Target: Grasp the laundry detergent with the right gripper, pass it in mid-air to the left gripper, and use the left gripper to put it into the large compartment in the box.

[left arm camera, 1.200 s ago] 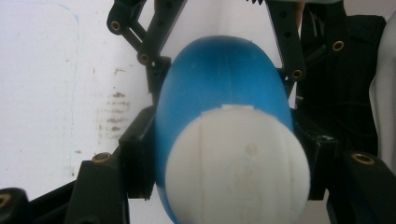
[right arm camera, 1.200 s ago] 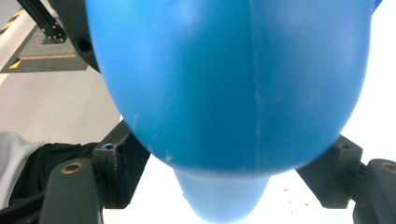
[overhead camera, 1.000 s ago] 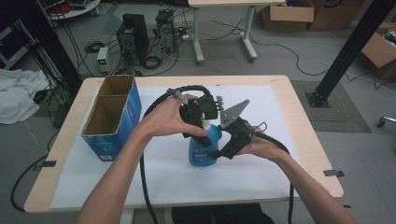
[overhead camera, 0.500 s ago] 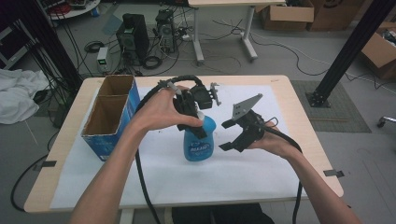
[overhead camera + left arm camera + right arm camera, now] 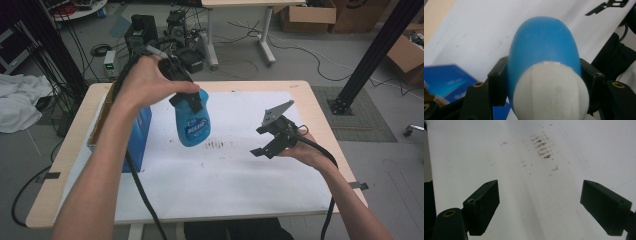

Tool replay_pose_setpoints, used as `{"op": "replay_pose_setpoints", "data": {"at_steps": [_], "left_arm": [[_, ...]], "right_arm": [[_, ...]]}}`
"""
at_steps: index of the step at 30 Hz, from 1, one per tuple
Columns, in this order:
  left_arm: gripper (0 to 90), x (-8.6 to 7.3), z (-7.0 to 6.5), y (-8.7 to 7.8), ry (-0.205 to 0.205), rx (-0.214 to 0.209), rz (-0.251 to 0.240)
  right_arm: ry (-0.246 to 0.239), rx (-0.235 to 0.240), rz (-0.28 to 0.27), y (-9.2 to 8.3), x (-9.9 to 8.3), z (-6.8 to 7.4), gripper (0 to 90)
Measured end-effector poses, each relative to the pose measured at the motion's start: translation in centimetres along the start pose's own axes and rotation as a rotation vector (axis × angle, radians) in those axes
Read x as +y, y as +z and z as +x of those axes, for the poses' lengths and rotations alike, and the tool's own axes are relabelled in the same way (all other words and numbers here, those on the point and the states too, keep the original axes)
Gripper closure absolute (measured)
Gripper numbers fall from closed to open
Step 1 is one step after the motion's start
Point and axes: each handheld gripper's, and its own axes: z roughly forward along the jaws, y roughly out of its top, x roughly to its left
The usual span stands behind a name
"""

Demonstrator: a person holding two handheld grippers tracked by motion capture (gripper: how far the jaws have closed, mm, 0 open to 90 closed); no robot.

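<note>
A blue bottle (image 5: 192,122) with a white cap hangs tilted in the air above the white sheet, and my left gripper (image 5: 191,101) is shut on it near its top. In the left gripper view the bottle (image 5: 544,47) sits between the two black jaws, its white cap (image 5: 551,92) nearest the camera. My right gripper (image 5: 264,141) is held low over the right part of the sheet, open and holding nothing. In the right gripper view its jaws (image 5: 539,205) stand wide apart above a patch of dark smudges (image 5: 542,145).
A blue cardboard box (image 5: 142,130) stands at the table's left side, partly behind the left forearm, and the same box (image 5: 446,82) appears in the left gripper view. A white sheet (image 5: 225,185) covers most of the wooden table (image 5: 327,125). Dark smudges (image 5: 216,145) mark its middle.
The left gripper has lifted the blue bottle off the sheet, up and to the left. The right gripper has drawn away from the bottle to the right and stands open.
</note>
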Motion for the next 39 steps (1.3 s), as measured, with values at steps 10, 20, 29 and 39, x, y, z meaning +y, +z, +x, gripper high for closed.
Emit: {"op": "replay_pose_setpoints", "data": {"at_steps": [10, 20, 29, 39], "left_arm": [[38.0, -2.4, 4.2, -5.1, -0.315, 0.111, -0.014], [38.0, -5.8, 7.8, -7.4, -0.532, 0.188, -0.003], [38.1, -9.0, 10.9, -6.4, -0.719, 0.245, 0.019], [38.1, -10.7, 12.5, -3.3, -0.785, 0.28, 0.045]], "right_arm": [[0.022, -0.028, 0.032, -0.4, -0.6, -0.7, 15.9], [0.019, -0.034, 0.098, -0.9, -0.4, -0.7, 16.4], [0.009, -0.047, 0.11, -1.2, -0.5, -0.5, 15.9], [0.011, -0.052, 0.124, -1.0, -0.8, -0.4, 15.8]]}}
